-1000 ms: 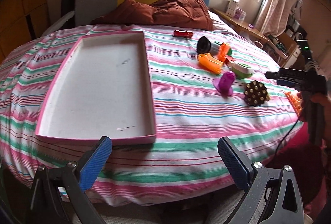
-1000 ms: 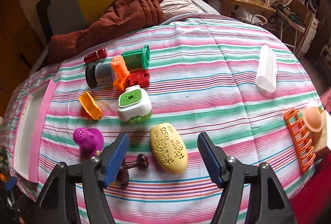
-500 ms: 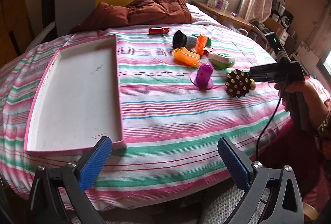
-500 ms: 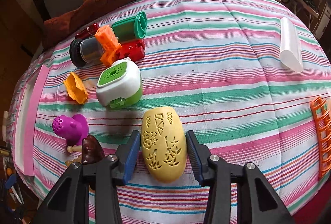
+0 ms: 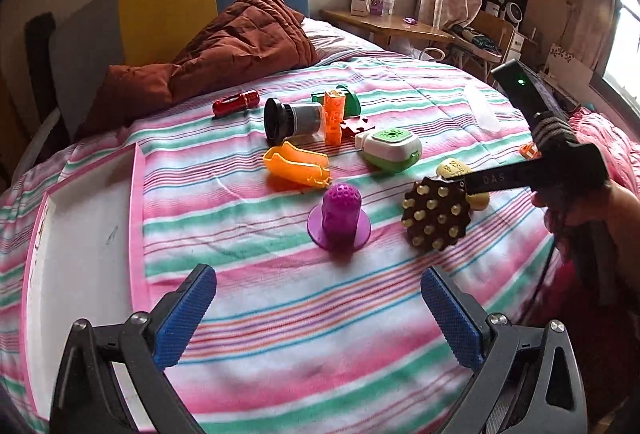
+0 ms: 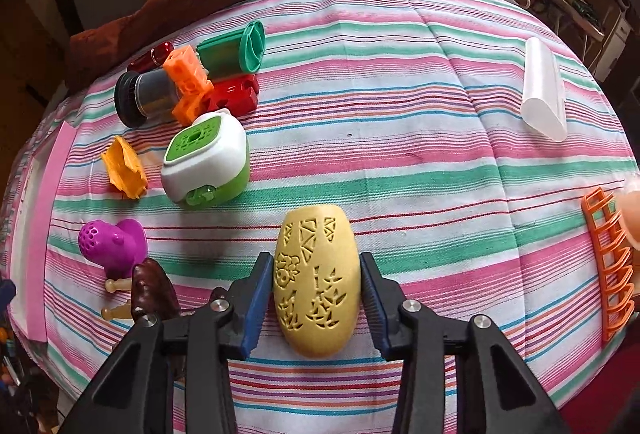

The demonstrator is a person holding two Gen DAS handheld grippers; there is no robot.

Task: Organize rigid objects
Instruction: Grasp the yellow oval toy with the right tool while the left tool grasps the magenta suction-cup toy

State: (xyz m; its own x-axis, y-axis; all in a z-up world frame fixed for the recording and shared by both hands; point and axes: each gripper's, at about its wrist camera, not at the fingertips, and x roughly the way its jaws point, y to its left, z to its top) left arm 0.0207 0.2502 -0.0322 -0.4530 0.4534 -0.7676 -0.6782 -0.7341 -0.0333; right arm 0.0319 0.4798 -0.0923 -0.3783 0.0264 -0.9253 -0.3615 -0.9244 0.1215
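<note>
My right gripper (image 6: 315, 268) points down at the striped bed, shut on a yellow oval carved piece (image 6: 316, 314), its blue pads pressed to both long sides. In the left wrist view the same yellow piece (image 5: 452, 166) peeks out behind a brown studded disc (image 5: 436, 215). My left gripper (image 5: 316, 284) hangs open over the bed's near edge with nothing between its fingers. A purple perforated cap (image 5: 340, 213) lies just ahead of it. The pink-rimmed white tray (image 5: 136, 201) is on the left.
Beyond lie an orange scoop (image 5: 298, 165), a white-and-green box (image 5: 390, 147), a black-capped jar (image 5: 288, 117), a red cylinder (image 5: 236, 101) and an orange block (image 5: 334, 113). A clear white piece (image 6: 544, 93) and an orange rack (image 6: 608, 266) sit right. A brown quilt (image 5: 240, 37) is behind.
My right gripper came down over the yellow oval piece and closed on it. My left gripper swung right, so the tray slid left and the toys came to the centre.
</note>
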